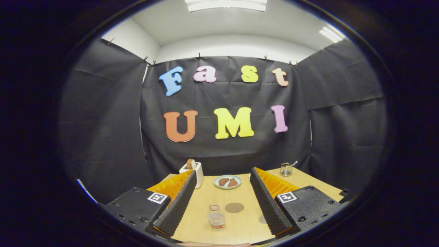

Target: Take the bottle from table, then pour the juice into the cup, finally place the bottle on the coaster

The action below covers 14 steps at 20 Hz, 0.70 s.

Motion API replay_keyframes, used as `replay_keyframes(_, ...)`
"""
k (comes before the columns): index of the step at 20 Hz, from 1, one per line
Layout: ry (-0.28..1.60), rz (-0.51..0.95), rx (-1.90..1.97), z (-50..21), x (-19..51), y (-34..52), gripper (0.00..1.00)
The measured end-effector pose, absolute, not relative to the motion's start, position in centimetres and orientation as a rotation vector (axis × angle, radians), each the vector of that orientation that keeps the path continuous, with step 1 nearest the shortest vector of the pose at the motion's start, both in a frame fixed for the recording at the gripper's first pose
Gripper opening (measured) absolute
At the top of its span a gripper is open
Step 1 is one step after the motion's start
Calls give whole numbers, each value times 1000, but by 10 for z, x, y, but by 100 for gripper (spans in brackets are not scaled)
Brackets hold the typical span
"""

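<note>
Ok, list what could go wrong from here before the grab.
1. The bottle is small and clear, standing between the open fingers of the tool; an off-centre close could tip it over.
2. The coaster lies just beyond the bottle, so an overshoot may push it.
3. A partly hidden round thing by the right finger could get knocked.

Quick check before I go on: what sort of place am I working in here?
Likely a staged booth, not a home: black cloth wall, a wooden table with bottle, coaster and plate, and the gripper open above it.
</note>
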State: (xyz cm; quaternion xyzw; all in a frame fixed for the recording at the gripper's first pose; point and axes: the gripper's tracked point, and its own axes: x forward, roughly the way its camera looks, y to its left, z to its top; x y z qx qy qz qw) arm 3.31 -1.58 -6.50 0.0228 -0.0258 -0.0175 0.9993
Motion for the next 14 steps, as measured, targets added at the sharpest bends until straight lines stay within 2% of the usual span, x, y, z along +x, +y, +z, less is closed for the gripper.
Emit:
replay_keyframes(6,-58,18,84,-110,54,3,100)
replay_keyframes(14,-29,-43,52,-161,69,-17,100)
